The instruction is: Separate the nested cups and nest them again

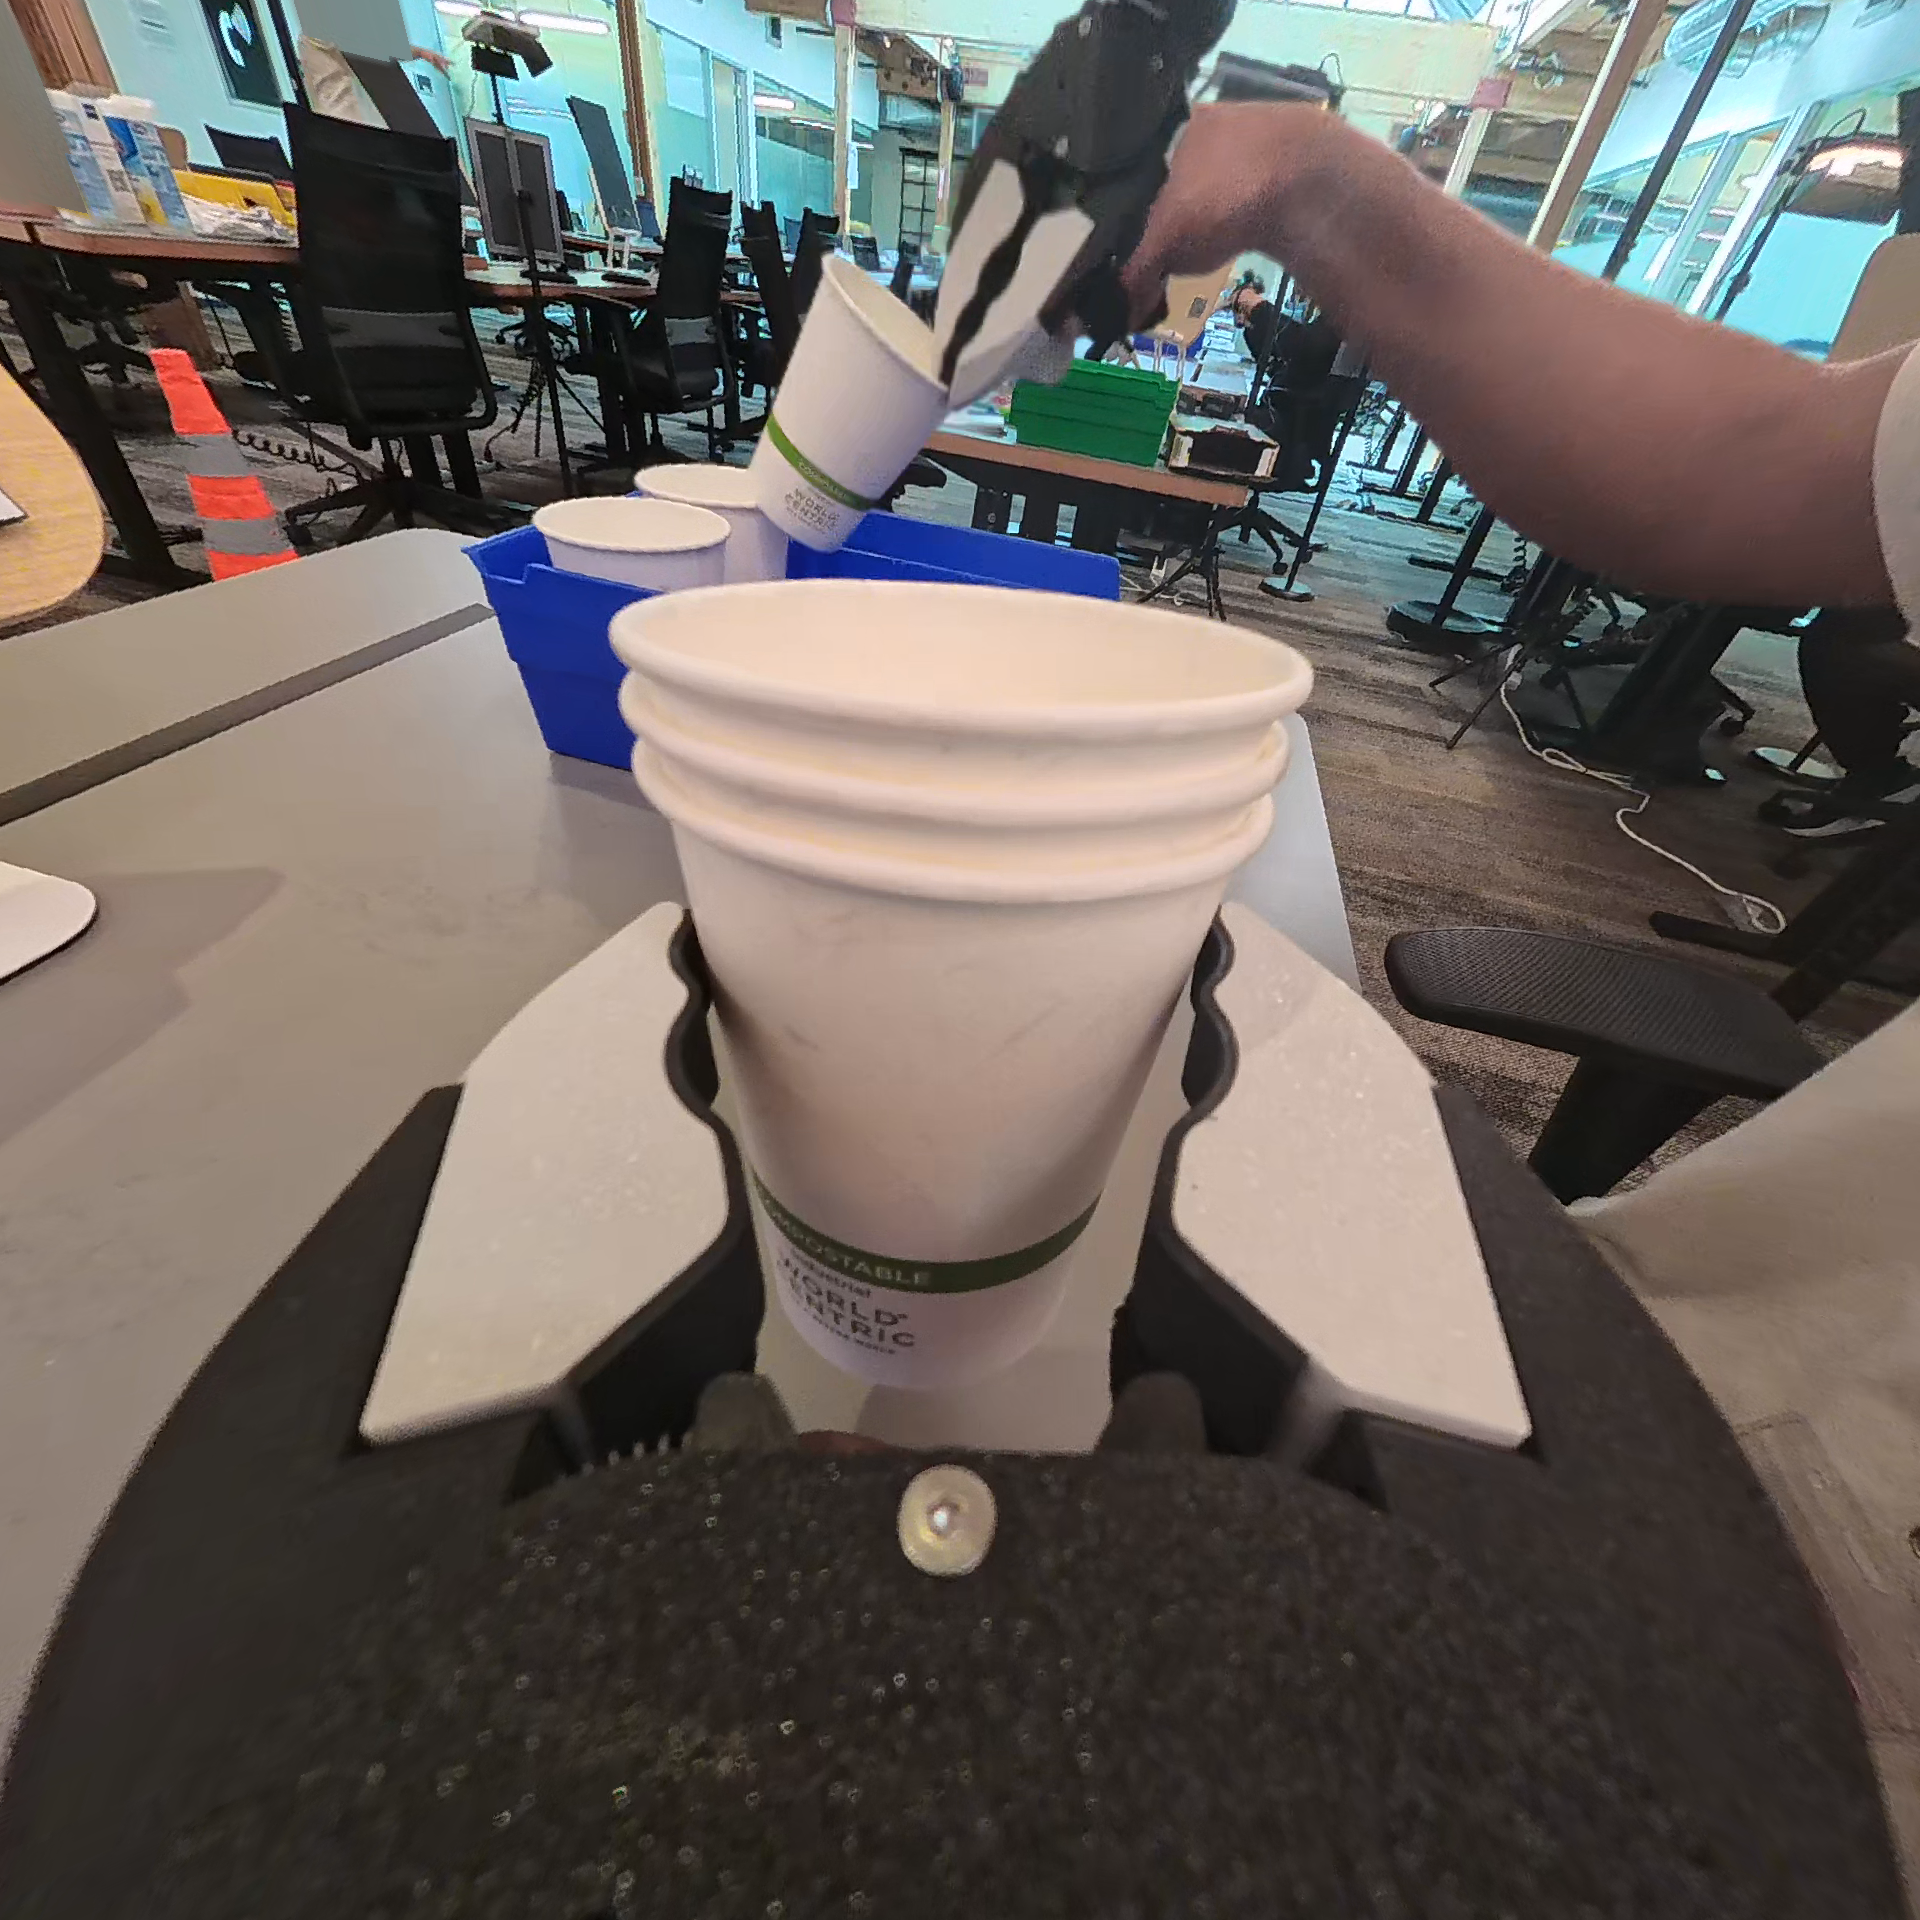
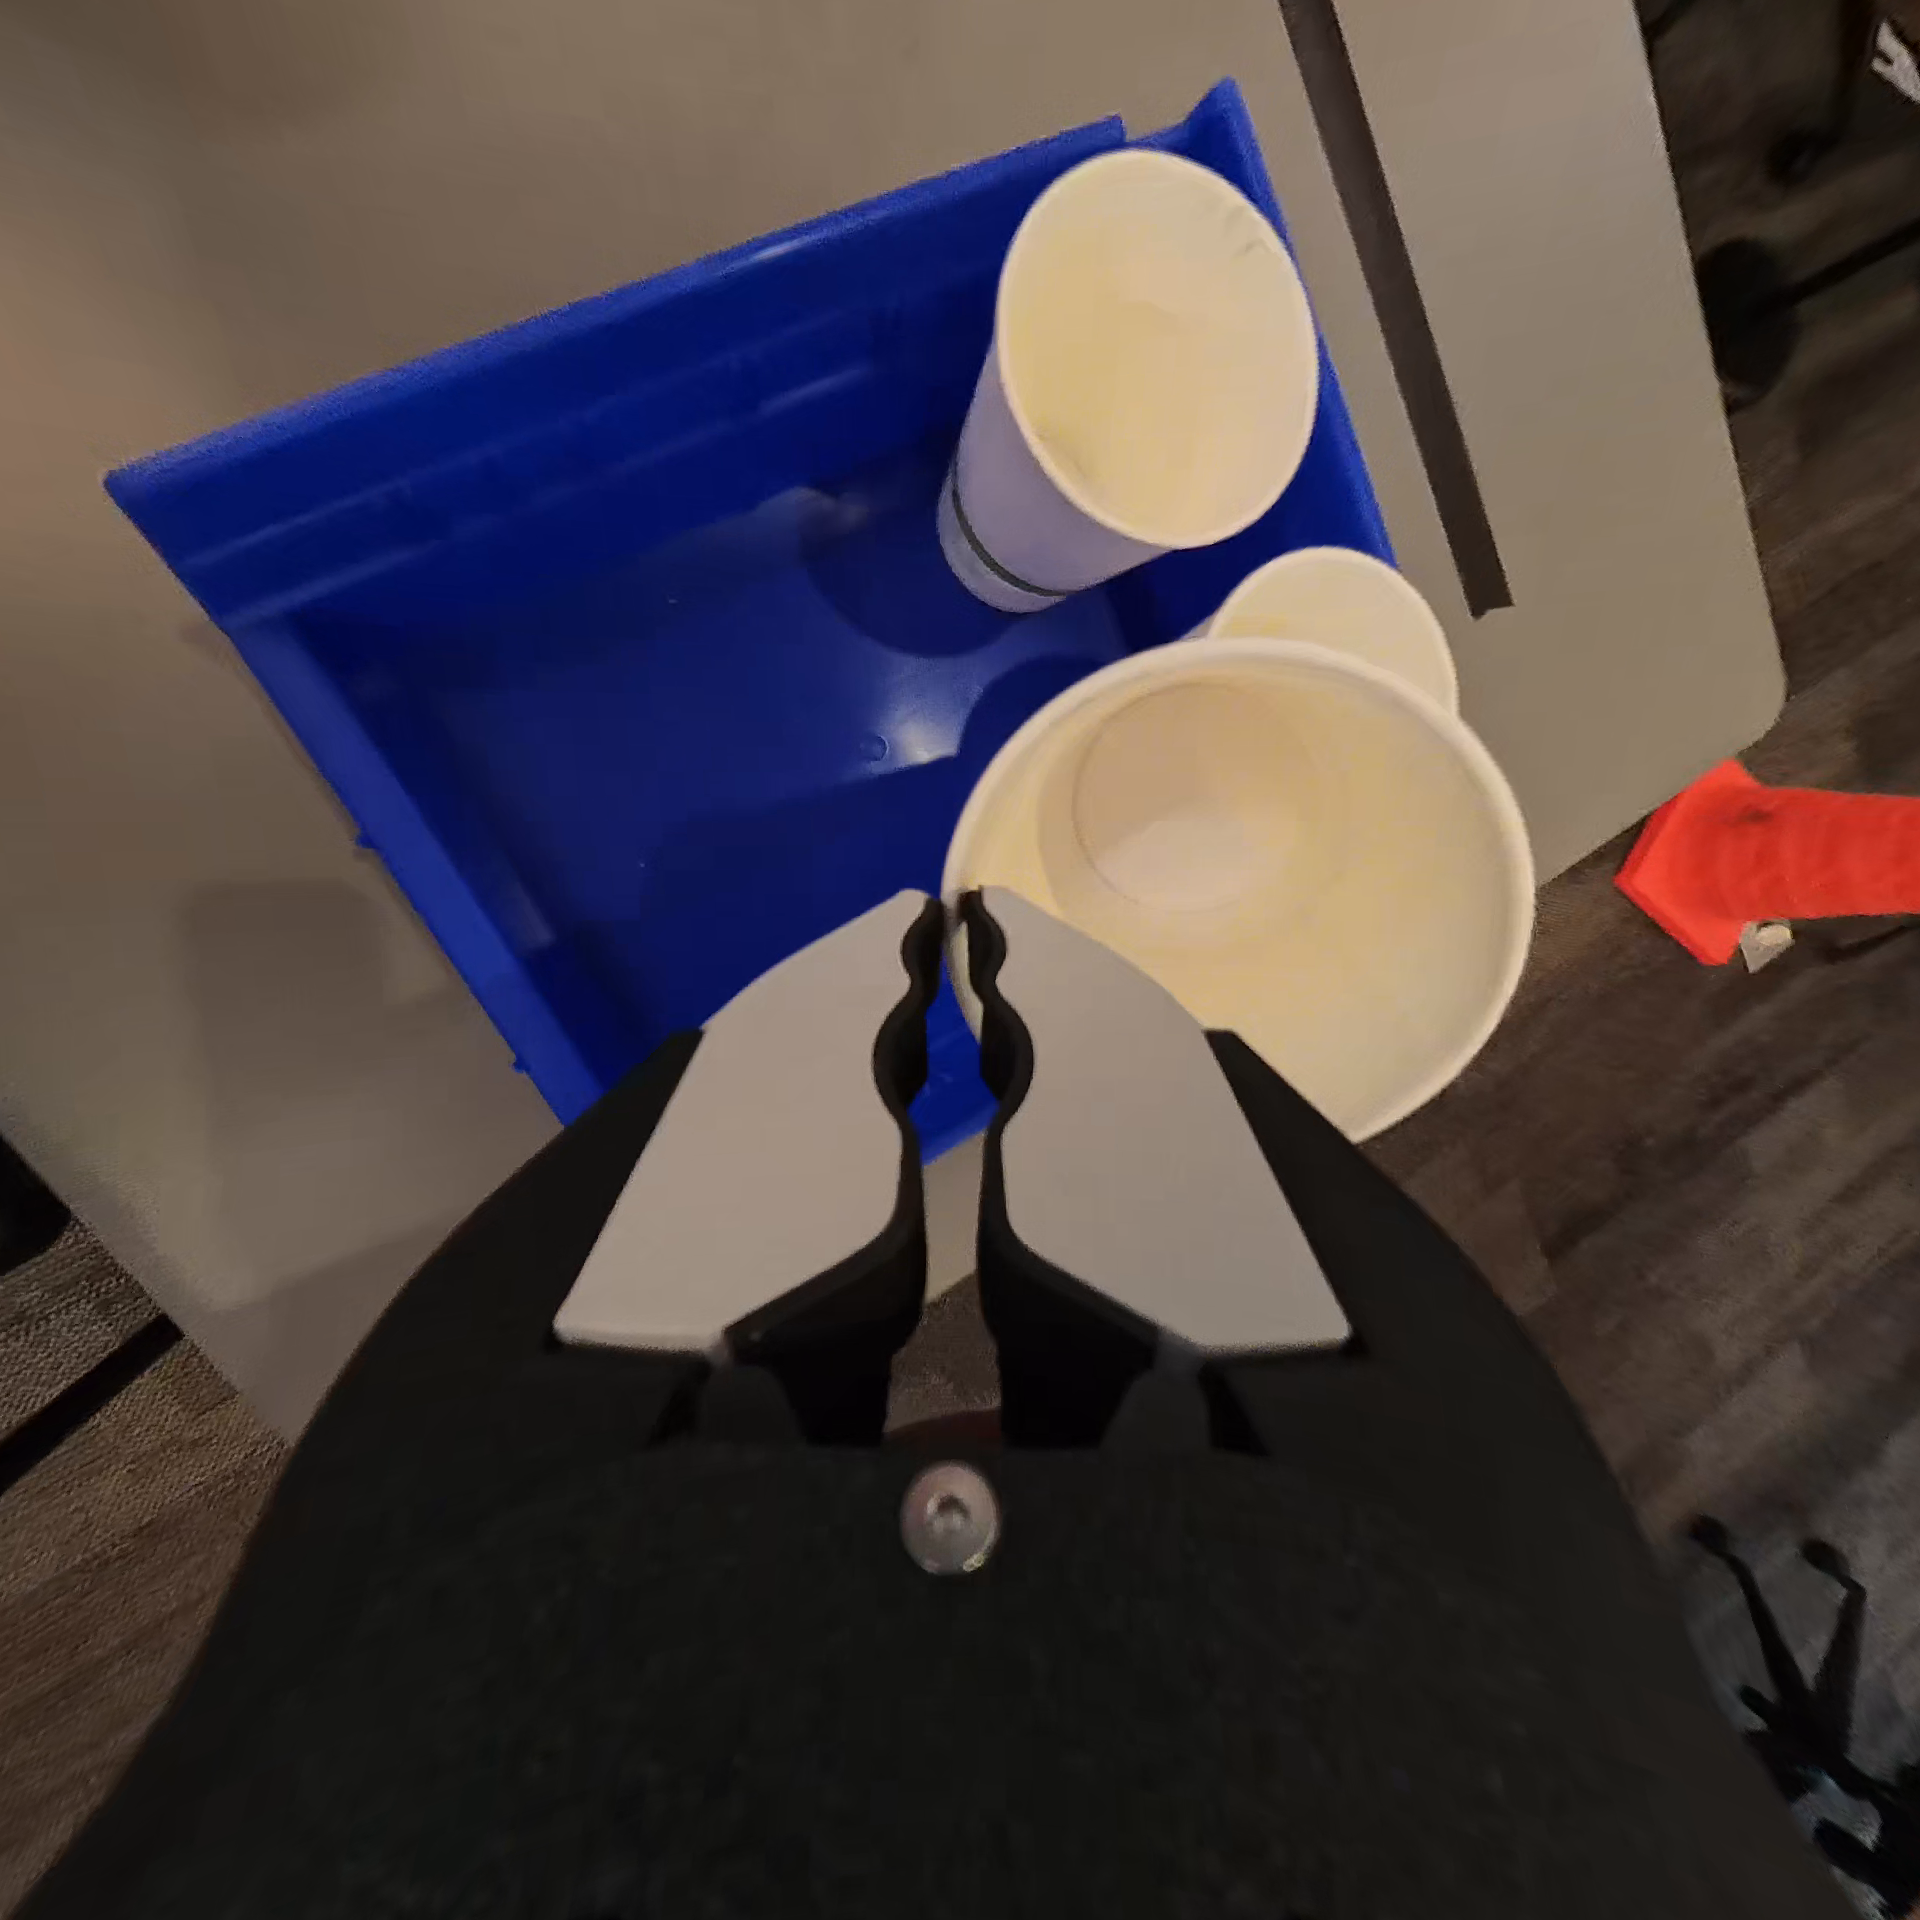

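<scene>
Three nested cups (image 1: 951, 935) are sitting between the fingers of the left gripper (image 1: 951, 997), which is clamping the stack's sides. The right gripper (image 2: 954, 914), fingers nearly together, is pinching the rim of one single cup (image 2: 1247, 883), tilted above the blue bin (image 2: 582, 727). Two more cups are standing upright in the bin just beyond it: the near one (image 2: 1132, 384) and the far one (image 2: 1340, 613).

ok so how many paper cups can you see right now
6: three nested in the stack held by the left gripper, one cup pinched by its rim in the right gripper, two standing in the blue bin. More may be nested unseen.
</scene>
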### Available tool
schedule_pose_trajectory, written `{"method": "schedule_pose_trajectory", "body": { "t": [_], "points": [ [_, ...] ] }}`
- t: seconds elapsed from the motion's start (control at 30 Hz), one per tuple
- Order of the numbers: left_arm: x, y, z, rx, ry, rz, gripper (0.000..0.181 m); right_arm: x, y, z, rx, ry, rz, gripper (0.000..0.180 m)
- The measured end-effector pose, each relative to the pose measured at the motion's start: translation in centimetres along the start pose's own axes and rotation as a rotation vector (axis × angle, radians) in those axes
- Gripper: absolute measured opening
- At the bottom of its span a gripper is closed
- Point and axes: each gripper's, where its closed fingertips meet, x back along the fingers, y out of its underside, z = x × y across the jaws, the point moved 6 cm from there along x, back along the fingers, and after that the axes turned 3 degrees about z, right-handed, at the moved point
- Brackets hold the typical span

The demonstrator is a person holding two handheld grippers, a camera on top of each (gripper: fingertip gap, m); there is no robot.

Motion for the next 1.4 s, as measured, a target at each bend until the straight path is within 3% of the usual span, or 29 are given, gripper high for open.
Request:
{"method": "schedule_pose_trajectory", "body": {
  "t": [0.23, 0.4, 0.7, 0.9, 0.93, 1.0, 1.13, 1.27, 1.4],
  "points": [
    [-0.4, 0.1, 0.1, 0.001, 0.007, -0.007, 0.089, 2.1, -1.1, 0.0, 0.042, 0.076, 0.043, 0.003],
    [-0.5, 0.4, 0.2, 0.004, 0.011, -0.014, 0.089, 3.0, -1.6, -1.4, 0.076, 0.03, 0.015, 0.003],
    [-0.8, 0.6, 0.4, 0.005, 0.02, -0.023, 0.089, -4.0, 2.6, -1.2, 0.061, -0.041, -0.16, 0.003],
    [-0.7, 0.7, 0.3, 0.006, 0.015, -0.028, 0.089, -5.3, 2.6, -0.6, 0.073, -0.04, -0.151, 0.003],
    [-0.7, 0.8, 0.3, 0.007, 0.015, -0.028, 0.089, -5.3, 2.5, -0.6, 0.074, -0.047, -0.156, 0.005],
    [-0.7, 0.8, 0.1, 0.009, 0.011, -0.027, 0.089, -4.7, 1.9, -0.8, 0.063, -0.045, -0.161, 0.028],
    [-0.6, 0.8, -0.2, 0.018, 0.005, -0.018, 0.089, -2.0, -4.2, -3.1, 0.132, -0.007, 0.016, 0.027],
    [-0.5, 0.8, -0.4, 0.027, 0.002, -0.014, 0.089, -0.8, -13.9, -11.8, 0.331, -0.213, 0.285, 0.02],
    [-0.4, 0.9, -0.4, 0.025, -0.003, -0.017, 0.089, -2.3, -20.5, -18.9, 0.511, -0.402, 0.337, 0.021]
  ]
}}
